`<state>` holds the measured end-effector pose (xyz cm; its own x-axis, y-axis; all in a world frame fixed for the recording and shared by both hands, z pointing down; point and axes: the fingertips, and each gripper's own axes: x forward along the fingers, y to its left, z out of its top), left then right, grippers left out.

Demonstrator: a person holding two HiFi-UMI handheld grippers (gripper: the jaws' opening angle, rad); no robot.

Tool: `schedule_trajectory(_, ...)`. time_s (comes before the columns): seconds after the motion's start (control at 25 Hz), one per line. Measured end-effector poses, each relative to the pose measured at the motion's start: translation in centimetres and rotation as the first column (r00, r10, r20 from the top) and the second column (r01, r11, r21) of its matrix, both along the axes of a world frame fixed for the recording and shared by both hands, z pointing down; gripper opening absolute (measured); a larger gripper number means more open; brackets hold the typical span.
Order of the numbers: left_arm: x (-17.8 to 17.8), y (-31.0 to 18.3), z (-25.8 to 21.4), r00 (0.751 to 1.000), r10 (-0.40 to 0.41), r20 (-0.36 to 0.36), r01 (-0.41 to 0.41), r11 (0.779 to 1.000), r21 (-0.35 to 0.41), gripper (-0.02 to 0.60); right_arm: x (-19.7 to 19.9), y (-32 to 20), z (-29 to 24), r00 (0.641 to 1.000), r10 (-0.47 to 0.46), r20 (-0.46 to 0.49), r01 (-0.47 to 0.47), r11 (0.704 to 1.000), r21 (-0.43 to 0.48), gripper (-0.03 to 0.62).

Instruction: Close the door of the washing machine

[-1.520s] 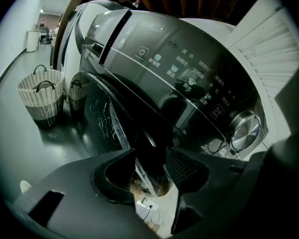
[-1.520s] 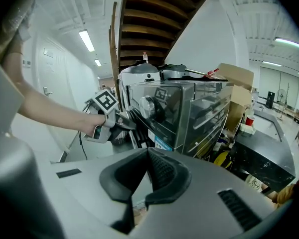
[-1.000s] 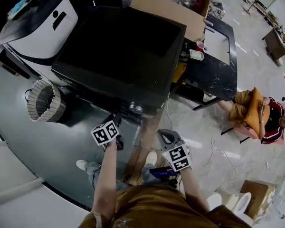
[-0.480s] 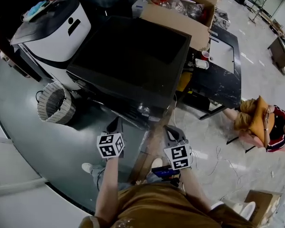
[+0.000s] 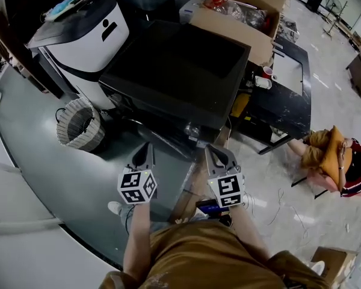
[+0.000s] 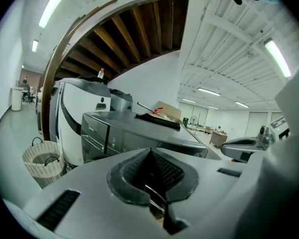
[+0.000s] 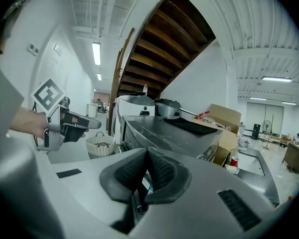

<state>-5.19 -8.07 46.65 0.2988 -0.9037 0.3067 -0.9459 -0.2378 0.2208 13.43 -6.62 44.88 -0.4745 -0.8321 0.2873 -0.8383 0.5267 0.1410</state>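
The black washing machine (image 5: pixel 180 71) stands ahead of me, seen mostly from above. Only a thin strip of its front (image 5: pixel 186 128) shows, so the door cannot be made out. My left gripper (image 5: pixel 145 153) hovers in front of it, a little to the left, jaws together and empty. My right gripper (image 5: pixel 216 153) hangs beside it at the same height, jaws also together with nothing between them. In the left gripper view the machine (image 6: pixel 134 133) lies beyond the closed pads of the left gripper (image 6: pixel 150 156). The right gripper view shows it (image 7: pixel 164 131) past the right gripper (image 7: pixel 146 157).
A white appliance (image 5: pixel 90 35) stands left of the machine, with a woven basket (image 5: pixel 79 125) on the floor before it. A cardboard box (image 5: pixel 240 17) and a black table (image 5: pixel 286 101) with a red cup (image 5: pixel 268 71) stand behind and right. A person (image 5: pixel 334 155) sits on the floor at right.
Both grippers have risen and drawn back from the machine's front, closer to my head. The left one has rolled so its marker cube faces differently.
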Motion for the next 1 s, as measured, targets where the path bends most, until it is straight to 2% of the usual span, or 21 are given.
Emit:
schedule_trajectory(0.48,-1.1,0.1,-1.4,1.0,-0.024,-0.011,0.024,0.999,0.026,0.025,-0.4,0.2,-0.8,1.0,-0.004,0.008,0.003,1.0,0.009,0.012)
schedule_trajectory(1.0,-0.8,-0.2,-0.6,0.999,-0.015,-0.032,0.015,1.0,0.008,0.025,-0.8,0.0,-0.1,1.0,-0.015,-0.01,0.015,1.0,-0.004,0.012)
